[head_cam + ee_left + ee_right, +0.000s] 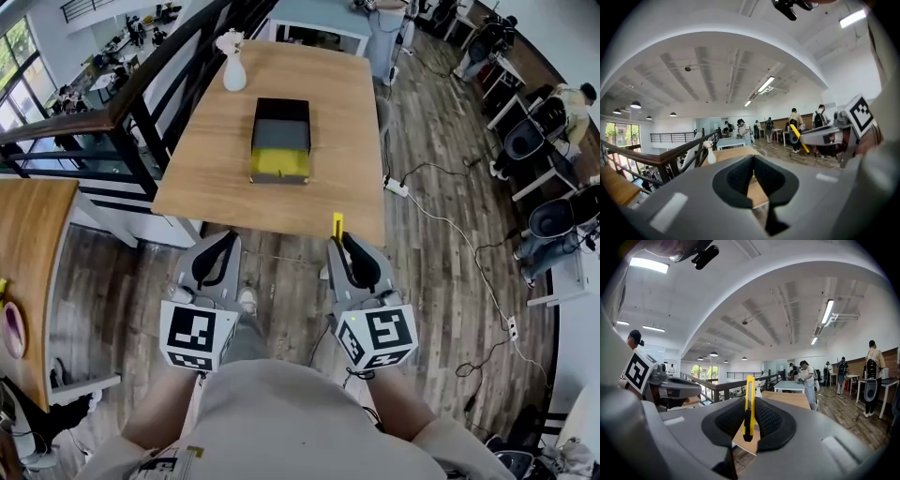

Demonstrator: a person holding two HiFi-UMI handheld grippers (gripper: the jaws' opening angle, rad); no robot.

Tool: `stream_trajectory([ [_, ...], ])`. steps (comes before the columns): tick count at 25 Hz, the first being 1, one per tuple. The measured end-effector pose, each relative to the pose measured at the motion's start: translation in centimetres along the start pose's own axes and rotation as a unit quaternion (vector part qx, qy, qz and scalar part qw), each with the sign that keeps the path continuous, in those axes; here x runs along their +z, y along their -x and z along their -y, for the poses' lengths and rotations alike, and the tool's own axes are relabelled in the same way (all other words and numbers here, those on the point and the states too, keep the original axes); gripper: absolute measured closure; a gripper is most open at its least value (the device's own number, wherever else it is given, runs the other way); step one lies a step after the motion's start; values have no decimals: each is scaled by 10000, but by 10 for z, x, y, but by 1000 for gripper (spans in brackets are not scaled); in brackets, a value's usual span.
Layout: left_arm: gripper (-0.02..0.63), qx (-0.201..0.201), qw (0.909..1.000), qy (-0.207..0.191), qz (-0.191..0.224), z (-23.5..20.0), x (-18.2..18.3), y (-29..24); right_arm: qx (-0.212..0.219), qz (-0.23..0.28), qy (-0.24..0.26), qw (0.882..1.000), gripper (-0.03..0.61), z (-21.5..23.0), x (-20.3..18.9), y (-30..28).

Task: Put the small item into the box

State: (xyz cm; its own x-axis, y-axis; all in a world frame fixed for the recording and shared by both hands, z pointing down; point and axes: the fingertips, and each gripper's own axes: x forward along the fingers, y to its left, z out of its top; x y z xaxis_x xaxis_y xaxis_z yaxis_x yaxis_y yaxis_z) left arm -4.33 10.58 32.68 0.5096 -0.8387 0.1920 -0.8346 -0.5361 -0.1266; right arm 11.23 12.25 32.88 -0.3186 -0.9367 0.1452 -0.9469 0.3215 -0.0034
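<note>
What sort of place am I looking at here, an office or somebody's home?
Most likely an open-plan office or lab on an upper floor, not a home. Several people are at desks, a dark railing overlooks a lower level, and long strip lights run along the ceiling.

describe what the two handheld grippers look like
The left gripper and right gripper both have smooth grey shells with rounded fingers lined in black textured padding. Each carries a white cube printed with black square markers. The person wears a pale beige top.
</note>
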Motion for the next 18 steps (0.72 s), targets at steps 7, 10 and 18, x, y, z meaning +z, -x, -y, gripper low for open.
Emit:
stream_trajectory([
  [7,611,-195,9998,3,-77,-43,9,-62,-122,-126,-82,9998,517,18,10,-70],
  [10,611,-260,9996,26,-124,-65,13,-85,-166,-193,-131,9996,517,22,16,-101],
  [18,611,-504,9985,151,-175,-130,20,-154,-313,-337,-139,9988,517,31,38,-189],
])
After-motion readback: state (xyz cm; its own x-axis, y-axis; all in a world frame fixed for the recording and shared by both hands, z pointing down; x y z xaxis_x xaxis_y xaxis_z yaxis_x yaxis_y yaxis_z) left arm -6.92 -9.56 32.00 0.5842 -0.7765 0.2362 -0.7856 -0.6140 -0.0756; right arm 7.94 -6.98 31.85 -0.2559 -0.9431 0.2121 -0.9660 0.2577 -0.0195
